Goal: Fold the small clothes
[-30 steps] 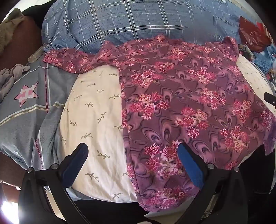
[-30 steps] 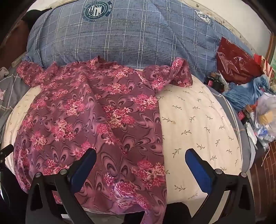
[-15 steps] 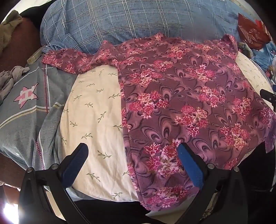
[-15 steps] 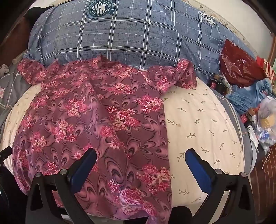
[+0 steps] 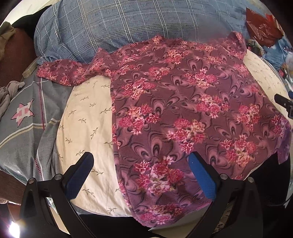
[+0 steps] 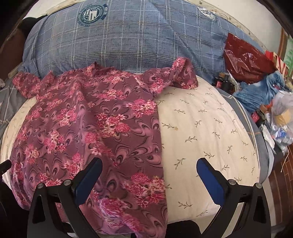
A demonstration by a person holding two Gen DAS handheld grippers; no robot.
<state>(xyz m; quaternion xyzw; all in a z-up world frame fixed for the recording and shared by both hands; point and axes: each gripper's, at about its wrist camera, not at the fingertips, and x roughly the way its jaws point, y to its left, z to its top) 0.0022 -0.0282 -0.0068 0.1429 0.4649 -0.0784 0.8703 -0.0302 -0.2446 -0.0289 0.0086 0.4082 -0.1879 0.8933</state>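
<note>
Lying flat on the cream pillow (image 5: 86, 119) is the flowery shirt (image 5: 183, 109), spread out with its neck toward the blue checked pillow (image 5: 128, 23) at the back. My left gripper (image 5: 140, 164) is wide open and holds nothing; one blue pad (image 5: 80, 175) hangs over the bare cream pillow and the other over the shirt's bottom part. My right gripper (image 6: 149, 170) is wide open too and empty, with one pad (image 6: 87, 181) over the shirt and the other over the bare pillow. From my left side I can see the shirt's left sleeve (image 5: 60, 73) stretched out flat onto a grey blanket (image 5: 23, 117) with a pink star. That blanket only peeks in at the edge of my right view. From my right side I can see the shirt (image 6: 87, 128) with its other sleeve (image 6: 179, 75) bunched up against the blue pillow (image 6: 128, 36). That view also shows a round badge (image 6: 91, 14) on the blue pillow, a red bag (image 6: 245, 58), some blue cloth (image 6: 260, 91) and a clear bag of stuff (image 6: 282, 117) off to the side. My left view catches only a bit of the red bag. A small piece of my right gripper (image 5: 283, 104) shows at the edge of my left view.
</note>
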